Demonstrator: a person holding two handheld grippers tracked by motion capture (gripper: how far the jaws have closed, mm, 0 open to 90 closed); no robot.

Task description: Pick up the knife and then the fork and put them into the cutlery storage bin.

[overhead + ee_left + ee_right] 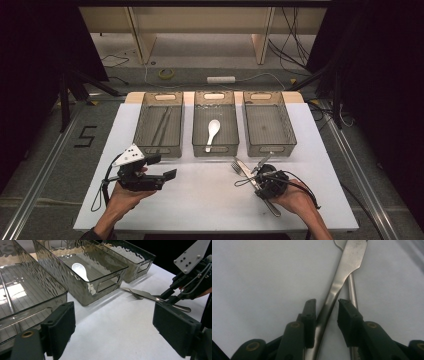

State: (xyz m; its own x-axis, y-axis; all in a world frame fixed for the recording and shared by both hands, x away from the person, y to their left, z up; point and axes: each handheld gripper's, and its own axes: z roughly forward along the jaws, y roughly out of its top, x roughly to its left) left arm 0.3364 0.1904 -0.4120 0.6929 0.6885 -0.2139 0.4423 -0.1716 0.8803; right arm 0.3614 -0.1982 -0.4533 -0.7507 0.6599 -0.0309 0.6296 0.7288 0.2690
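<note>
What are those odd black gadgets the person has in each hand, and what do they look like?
Each is a hand-held black two-jaw gripper. The left gripper carries a grey three-cornered plate dotted with dark holes, and its flat rectangular pads have brass-coloured pivots behind. The right gripper has narrower, ridged pads. Thin black cables trail from both.

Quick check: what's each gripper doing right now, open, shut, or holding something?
Left gripper: open, holding nothing.
Right gripper: jaws part open astride the knife, not clamped on it.
</note>
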